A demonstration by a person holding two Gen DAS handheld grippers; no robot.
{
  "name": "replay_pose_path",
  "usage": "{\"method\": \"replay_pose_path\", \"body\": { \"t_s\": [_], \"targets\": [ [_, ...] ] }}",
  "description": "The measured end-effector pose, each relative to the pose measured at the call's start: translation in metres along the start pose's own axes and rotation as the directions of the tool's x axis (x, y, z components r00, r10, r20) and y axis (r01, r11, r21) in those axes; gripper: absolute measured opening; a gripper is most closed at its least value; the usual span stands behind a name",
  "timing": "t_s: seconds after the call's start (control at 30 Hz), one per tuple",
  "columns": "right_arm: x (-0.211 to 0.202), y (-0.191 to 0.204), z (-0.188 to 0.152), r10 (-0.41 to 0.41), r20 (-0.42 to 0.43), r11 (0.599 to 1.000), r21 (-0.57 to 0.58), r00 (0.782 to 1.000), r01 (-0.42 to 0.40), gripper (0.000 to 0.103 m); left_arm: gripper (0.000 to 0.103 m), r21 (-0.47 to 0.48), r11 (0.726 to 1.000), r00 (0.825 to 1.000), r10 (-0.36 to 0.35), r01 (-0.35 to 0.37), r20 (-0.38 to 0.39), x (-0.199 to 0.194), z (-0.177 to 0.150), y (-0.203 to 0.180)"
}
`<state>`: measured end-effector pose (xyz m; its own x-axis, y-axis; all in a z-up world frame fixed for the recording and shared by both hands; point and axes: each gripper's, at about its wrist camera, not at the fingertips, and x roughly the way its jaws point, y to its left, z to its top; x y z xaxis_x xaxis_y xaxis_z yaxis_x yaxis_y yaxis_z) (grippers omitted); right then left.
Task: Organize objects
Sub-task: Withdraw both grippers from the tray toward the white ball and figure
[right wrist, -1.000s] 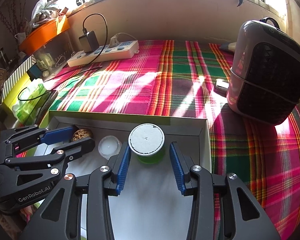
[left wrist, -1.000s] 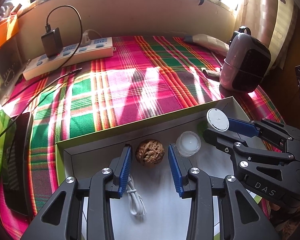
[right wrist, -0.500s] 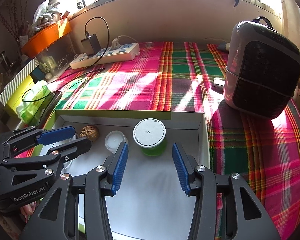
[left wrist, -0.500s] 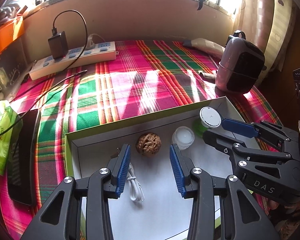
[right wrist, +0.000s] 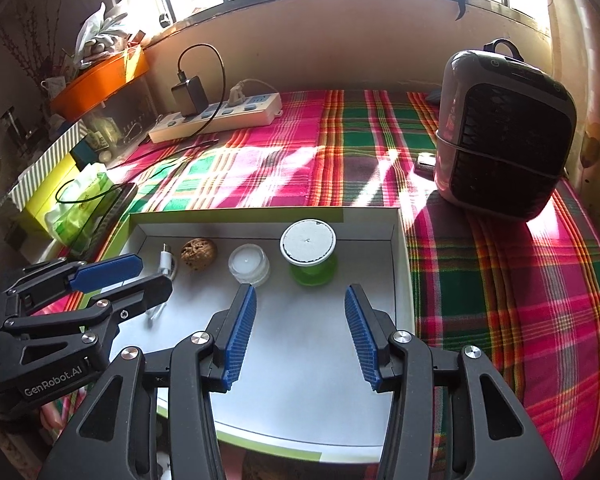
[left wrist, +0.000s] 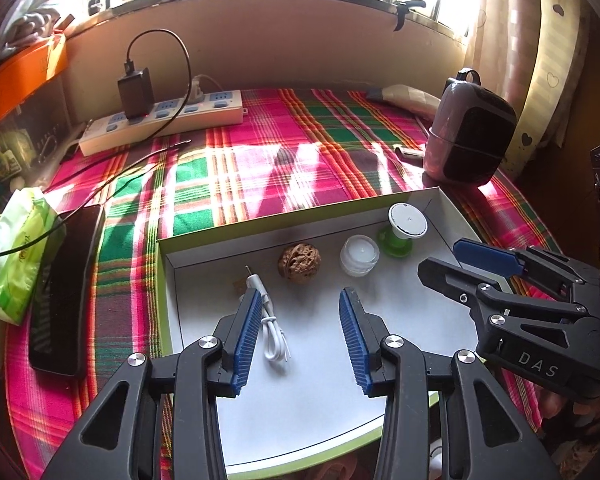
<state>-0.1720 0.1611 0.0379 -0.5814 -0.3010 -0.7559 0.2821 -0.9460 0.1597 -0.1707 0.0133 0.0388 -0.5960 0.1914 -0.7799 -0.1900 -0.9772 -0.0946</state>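
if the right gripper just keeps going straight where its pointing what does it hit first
Probably the green jar with the white lid: it stands almost dead ahead of the open right gripper, inside the box. The small white jar lies left of that line. Depth is uncertain.

The shallow box (right wrist: 402,264) looks like matt white cardboard with a green paper edge, and it lies on a woven plaid cloth (right wrist: 340,168) in pink, green and orange. Inside it, the walnut (left wrist: 299,261) has a rough, wrinkled brown shell, the small jar (left wrist: 359,255) is of cloudy, smooth plastic, the green bottle (right wrist: 312,270) is glossy with a matt white cap, and the cable (left wrist: 274,340) is smooth white plastic. Each gripper (left wrist: 300,336) (right wrist: 300,334) is matt black plastic with shiny metal screws and ribbed blue pads (right wrist: 240,336)
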Motion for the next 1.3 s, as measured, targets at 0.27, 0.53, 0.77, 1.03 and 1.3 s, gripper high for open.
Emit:
{"method": "replay_pose_path", "body": {
  "t_s": [0.27,0.53,0.77,1.03,1.3],
  "targets": [
    [-0.015,0.002,-0.014,0.003,0.016,1.0,0.012,1.0,-0.003,0.048,0.039,-0.016,1.0,0.999,0.011,-0.011,0.033,-0.019,-0.014,0.003],
    [-0.034,0.002,-0.029,-0.007,0.047,1.0,0.021,0.999,0.006,0.048,0.039,-0.065,0.998,0.997,0.013,-0.008,0.075,-0.041,-0.032,0.016],
    [-0.048,0.003,-0.043,-0.01,0.066,1.0,0.023,0.998,0.009,0.048,0.039,-0.099,0.995,0.997,0.022,-0.014,0.079,-0.052,-0.052,0.026],
    [-0.063,0.007,-0.055,-0.01,0.092,1.0,0.012,0.996,0.009,0.048,0.039,-0.125,0.992,0.996,0.023,-0.012,0.092,-0.064,-0.078,0.037],
    [-0.067,0.014,-0.07,0.015,0.084,1.0,0.003,0.996,-0.015,0.048,0.039,-0.123,0.992,0.997,-0.016,0.024,0.071,-0.065,-0.097,0.038]
  ]
}}
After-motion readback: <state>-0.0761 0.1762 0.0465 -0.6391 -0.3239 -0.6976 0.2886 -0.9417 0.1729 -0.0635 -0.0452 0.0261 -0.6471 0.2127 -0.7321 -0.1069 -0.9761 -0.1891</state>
